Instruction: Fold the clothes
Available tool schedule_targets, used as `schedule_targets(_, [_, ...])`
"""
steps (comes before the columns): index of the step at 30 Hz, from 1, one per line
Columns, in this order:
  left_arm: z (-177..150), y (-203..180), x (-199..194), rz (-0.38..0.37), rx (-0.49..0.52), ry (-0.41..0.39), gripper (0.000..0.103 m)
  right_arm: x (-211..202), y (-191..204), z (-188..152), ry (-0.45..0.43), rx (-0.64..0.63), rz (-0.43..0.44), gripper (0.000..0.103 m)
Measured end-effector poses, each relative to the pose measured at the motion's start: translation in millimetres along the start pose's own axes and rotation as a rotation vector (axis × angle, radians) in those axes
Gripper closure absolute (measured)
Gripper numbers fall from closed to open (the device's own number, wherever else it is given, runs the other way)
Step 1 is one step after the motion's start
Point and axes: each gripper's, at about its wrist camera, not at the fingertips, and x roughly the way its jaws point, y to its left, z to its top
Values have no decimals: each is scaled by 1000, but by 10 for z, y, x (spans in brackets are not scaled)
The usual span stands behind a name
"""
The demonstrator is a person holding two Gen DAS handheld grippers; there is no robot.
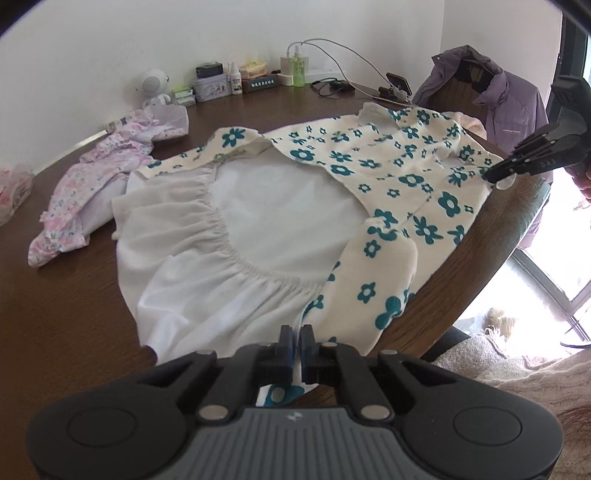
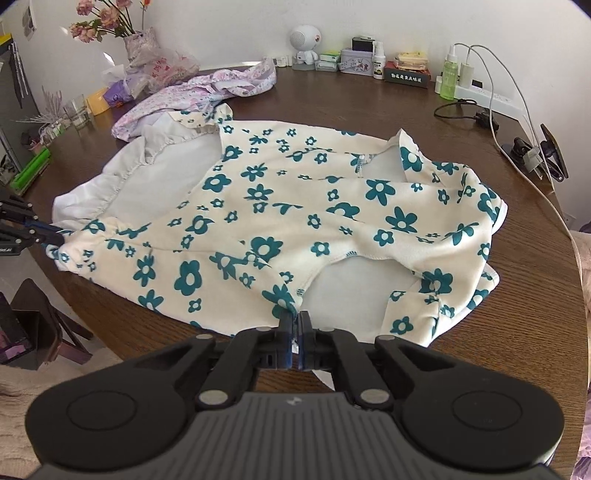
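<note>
A cream garment with teal flowers [image 1: 399,173] and a white gathered lining lies spread on the brown round table [image 1: 66,295]. It also shows in the right wrist view [image 2: 280,214]. My left gripper [image 1: 296,334] is shut on the garment's near edge. It appears at the left edge of the right wrist view [image 2: 55,236], pinching a corner. My right gripper [image 2: 294,321] is shut on the garment's near edge beside the table rim. It appears at the right of the left wrist view [image 1: 493,176], pinching the far edge.
A pink floral garment [image 1: 85,184] lies crumpled beside the cream one. Small bottles, boxes, a white speaker [image 2: 304,40], a power strip with cables [image 2: 480,92] and a clamped phone [image 2: 550,155] line the wall side. A purple jacket [image 1: 491,92] hangs over a chair. Flowers [image 2: 107,22] stand far left.
</note>
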Motion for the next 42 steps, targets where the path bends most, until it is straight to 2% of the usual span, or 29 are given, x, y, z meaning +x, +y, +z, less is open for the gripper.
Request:
schedule_targets(3, [57, 85, -74, 24, -27, -28, 100, -77, 77, -81, 24, -27, 31, 101])
schedule_targets(6, [49, 211, 27, 22, -98, -7, 99, -155, 155, -162, 48, -55, 61, 101])
schedule_targets(9, [6, 286, 105, 24, -155, 16, 91, -144, 225, -253, 74, -64, 92, 98])
schedule_targets(11, [-12, 333, 88, 20, -190, 8, 86, -221, 166, -254, 45, -27, 92, 92])
schedule_targets(13, [13, 339, 14, 27, -199, -26, 70, -341, 52, -226, -10, 28, 82, 84])
schedule_targets(15, [102, 302, -78, 40, -181, -69, 62, -378, -74, -156, -38, 65, -13, 81])
schedule_targets(17, [231, 233, -122, 39, -146, -100, 59, -411, -200, -86, -65, 101, -109, 78])
schedule_targets(18, [321, 179, -100, 34, -122, -105, 57, -363, -245, -64, -51, 112, -162, 73])
schedule_targets(19, [385, 129, -60, 32, -99, -107, 55, -312, -270, -55, -38, 113, -189, 65])
schedule_targets(22, [529, 16, 129, 36, -59, -90, 52, -169, -268, -91, 4, 107, -237, 55])
schedule_targets(26, [618, -43, 423, 43, -21, -58, 53, -22, -231, -179, 50, 96, -278, 56])
schedule_targets(27, [631, -48, 485, 45, -14, -52, 53, -8, -231, -211, 59, 100, -279, 65])
schedule_targets(28, [636, -39, 530, 45, -14, -44, 53, 4, -232, -242, 67, 105, -280, 83])
schedule_targets(29, [641, -31, 574, 45, -14, -37, 54, 3, -247, -254, 67, 120, -280, 90])
schedule_targets(31, [642, -13, 624, 45, -17, -28, 59, -80, -352, -253, 41, 183, -241, 91])
schedule_targets(35, [628, 26, 667, 46, -29, -16, 60, -329, -724, -283, -61, 336, -205, 80])
schedule_targets(38, [618, 54, 700, 47, -38, -6, 60, -302, -899, -283, -53, 306, -313, 79])
schedule_targets(41, [608, 65, 747, 50, -44, 16, 60, -126, -986, -243, -22, 235, -358, 79])
schedule_targets(42, [608, 63, 761, 51, -45, 23, 60, -86, -1012, -214, -25, 236, -321, 74])
